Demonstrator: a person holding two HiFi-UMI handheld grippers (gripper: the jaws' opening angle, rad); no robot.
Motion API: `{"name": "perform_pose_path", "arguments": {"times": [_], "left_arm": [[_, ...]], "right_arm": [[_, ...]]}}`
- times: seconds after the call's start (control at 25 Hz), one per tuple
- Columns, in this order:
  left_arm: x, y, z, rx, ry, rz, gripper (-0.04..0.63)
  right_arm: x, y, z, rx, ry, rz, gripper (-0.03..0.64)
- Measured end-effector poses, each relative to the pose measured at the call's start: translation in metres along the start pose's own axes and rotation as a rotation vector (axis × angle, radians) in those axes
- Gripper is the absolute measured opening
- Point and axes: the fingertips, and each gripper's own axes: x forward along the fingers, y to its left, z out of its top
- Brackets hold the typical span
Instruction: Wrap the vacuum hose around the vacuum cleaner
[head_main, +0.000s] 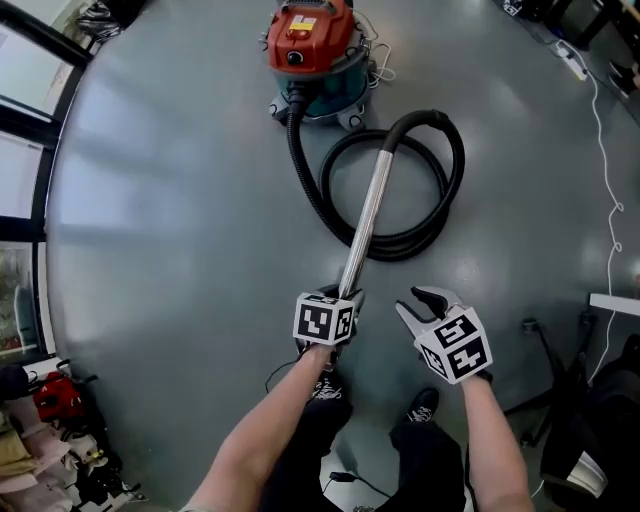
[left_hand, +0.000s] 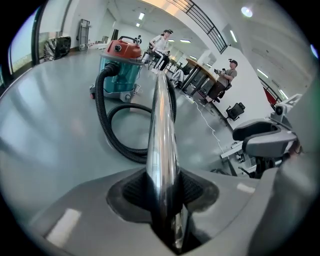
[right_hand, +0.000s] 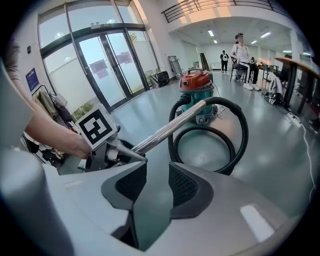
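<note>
Evidently the left gripper (head_main: 343, 298) has its fingers (left_hand: 131, 192) clamped on the long chrome wand (head_main: 366, 218) as a lever for steering the black ribbed hose (head_main: 455, 170) — coiled on the floor (head_main: 160, 200) beside the red-and-teal vacuum cleaner (head_main: 312, 50). The right gripper (head_main: 418, 300) waits empty, fingers apart.

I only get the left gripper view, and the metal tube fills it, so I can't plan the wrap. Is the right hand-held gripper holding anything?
Observer: No. The right hand-held gripper is open, with only floor between its jaws.
Operator: Where is it relative to the left one?
Observer: The head view shows it hovering beside the left hand-held gripper, which is shut on the tube. It is clear of the tube.
Operator: How does the hose lie?
Observer: The hose lies in a full loop on the floor in front of the vacuum cleaner. None of it is wrapped round the body yet.
</note>
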Motion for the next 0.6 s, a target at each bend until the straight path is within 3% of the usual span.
{"name": "perform_pose_path", "arguments": {"times": [0.12,0.36,0.6], "left_arm": [[0.027,0.006,-0.013,-0.025,-0.043,0.039,0.149],[0.091,0.029,-0.039,-0.153,-0.132,0.071,0.149],[0.142,0.057,-0.055,-0.145,-0.209,0.097,0.149]], "right_arm": [[0.016,-0.018,-0.015,-0.049,-0.028,0.004,0.160],[0.053,-0.053,-0.039,-0.162,-0.097,0.023,0.156],[0.101,-0.081,-0.052,-0.252,-0.141,0.020,0.153]]}}
